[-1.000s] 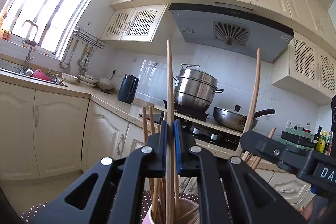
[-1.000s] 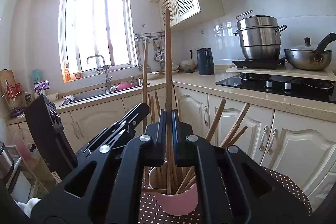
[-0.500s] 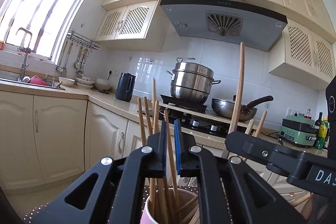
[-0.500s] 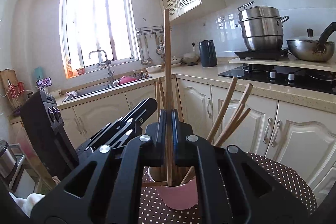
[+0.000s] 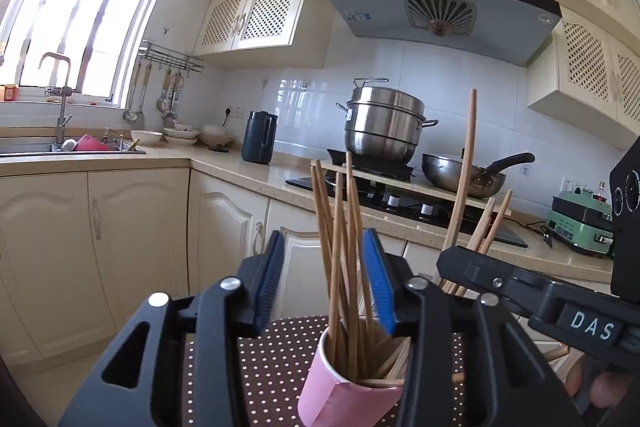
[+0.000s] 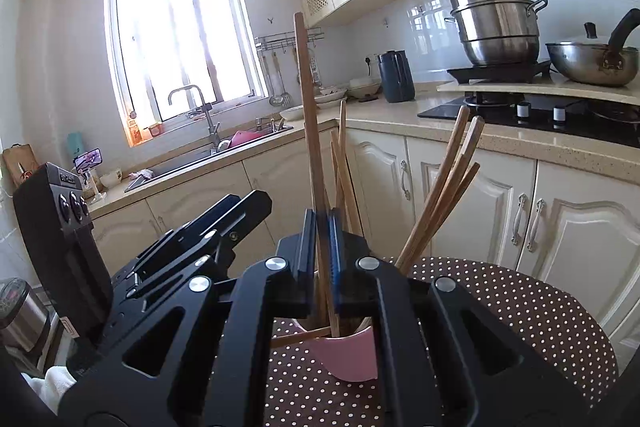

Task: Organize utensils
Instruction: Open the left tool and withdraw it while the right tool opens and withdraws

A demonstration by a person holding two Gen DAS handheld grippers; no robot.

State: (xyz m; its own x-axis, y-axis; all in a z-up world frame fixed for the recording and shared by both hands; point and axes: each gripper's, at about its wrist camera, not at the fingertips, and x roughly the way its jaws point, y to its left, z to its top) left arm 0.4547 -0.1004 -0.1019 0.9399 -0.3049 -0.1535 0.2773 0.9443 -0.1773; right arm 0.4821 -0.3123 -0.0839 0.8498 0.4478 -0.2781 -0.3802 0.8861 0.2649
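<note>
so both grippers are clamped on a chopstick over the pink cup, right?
Not both. In the left wrist view the left gripper has just opened, its pads clear of the chopsticks in the pink cup. Only the right gripper clamps a chopstick.

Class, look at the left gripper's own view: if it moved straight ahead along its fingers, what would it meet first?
Most likely the bunch of wooden chopsticks standing in the pink cup: they rise between the left gripper's open pads, though depth is unclear.

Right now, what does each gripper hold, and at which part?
The right gripper pinches one chopstick near its lower part, above the pink cup. The left gripper, just opened, holds nothing.
</note>
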